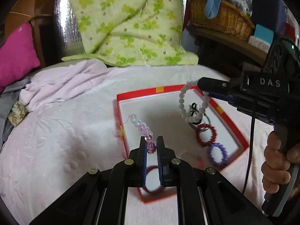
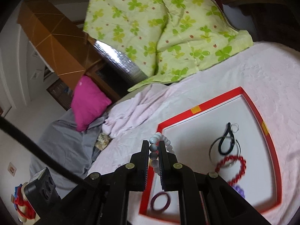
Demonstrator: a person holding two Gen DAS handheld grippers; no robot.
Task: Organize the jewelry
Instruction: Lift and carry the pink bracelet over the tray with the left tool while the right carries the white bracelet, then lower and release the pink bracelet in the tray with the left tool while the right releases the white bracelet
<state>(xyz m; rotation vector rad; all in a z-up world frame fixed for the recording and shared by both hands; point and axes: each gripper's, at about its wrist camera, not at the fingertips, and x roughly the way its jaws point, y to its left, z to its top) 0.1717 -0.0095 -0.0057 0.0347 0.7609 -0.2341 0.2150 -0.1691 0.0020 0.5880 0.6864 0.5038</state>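
A red-rimmed box with a white floor lies on the bed; it also shows in the right wrist view. My left gripper is shut on a pink and clear bead bracelet, held over the box's left part. My right gripper is shut on a white bead bracelet, which hangs over the box in the left wrist view. In the box lie a red bead bracelet, a purple bracelet, a dark red bangle and black cords.
The box sits on a pale pink blanket. A green floral quilt is piled behind it. A magenta pillow lies at the left. A wicker basket stands on a shelf at the right.
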